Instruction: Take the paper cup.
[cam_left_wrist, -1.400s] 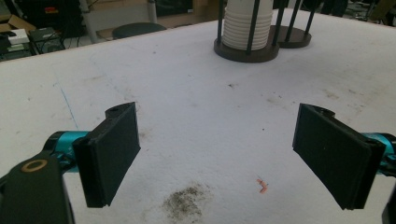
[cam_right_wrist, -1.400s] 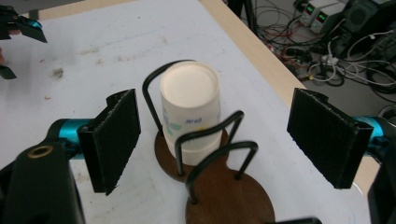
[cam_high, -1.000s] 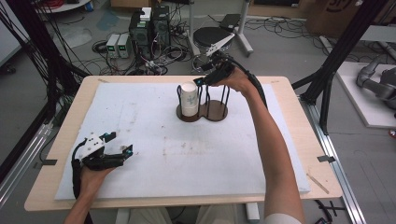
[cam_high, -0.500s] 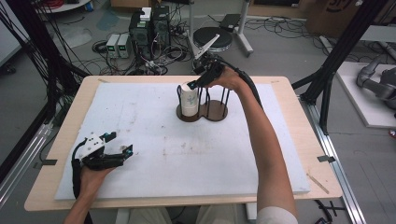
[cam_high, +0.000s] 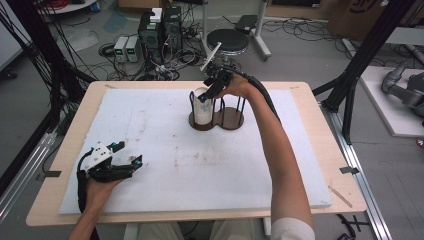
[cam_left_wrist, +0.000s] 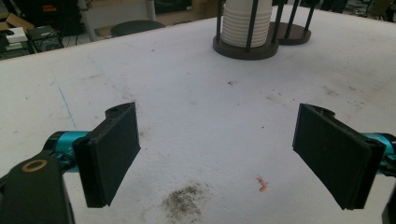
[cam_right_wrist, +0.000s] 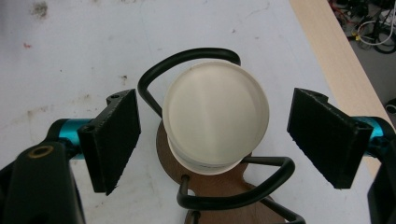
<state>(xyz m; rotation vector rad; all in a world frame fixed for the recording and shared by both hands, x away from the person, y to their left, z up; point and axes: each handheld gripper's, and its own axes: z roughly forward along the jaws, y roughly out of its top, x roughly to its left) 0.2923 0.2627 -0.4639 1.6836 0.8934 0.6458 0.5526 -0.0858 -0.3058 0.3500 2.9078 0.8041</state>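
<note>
The right gripper (cam_high: 206, 93) hangs over the stack of white cups (cam_high: 202, 107) in the upper middle of the high view, jaws wide apart, one each side of the top cup and not touching it. In the right gripper view the stack (cam_right_wrist: 215, 116) sits dead centre between the jaws, bottoms up, its flat round top facing the camera.

The stack stands in the left bay of a dark two-bay holder (cam_high: 229, 120), ringed by black wire posts (cam_right_wrist: 163, 77); the bay beside it looks empty. That holder sits on the white mat (cam_high: 150, 130) covering the counter (cam_high: 305, 100), in the upper middle of the frame.

These look like thin paper or plastic cups: very light, easily crushed, smooth-sided, and probably nested snugly, so more than one may lift together. My judgement: the place to take hold is the side wall of the top cup just below its flat end, with a gentle squeeze, jaws kept clear of the wire loops.

The left gripper (cam_high: 131, 165) rests low at the lower left, well away, jaws apart and holding nothing (cam_left_wrist: 215, 158).
</note>
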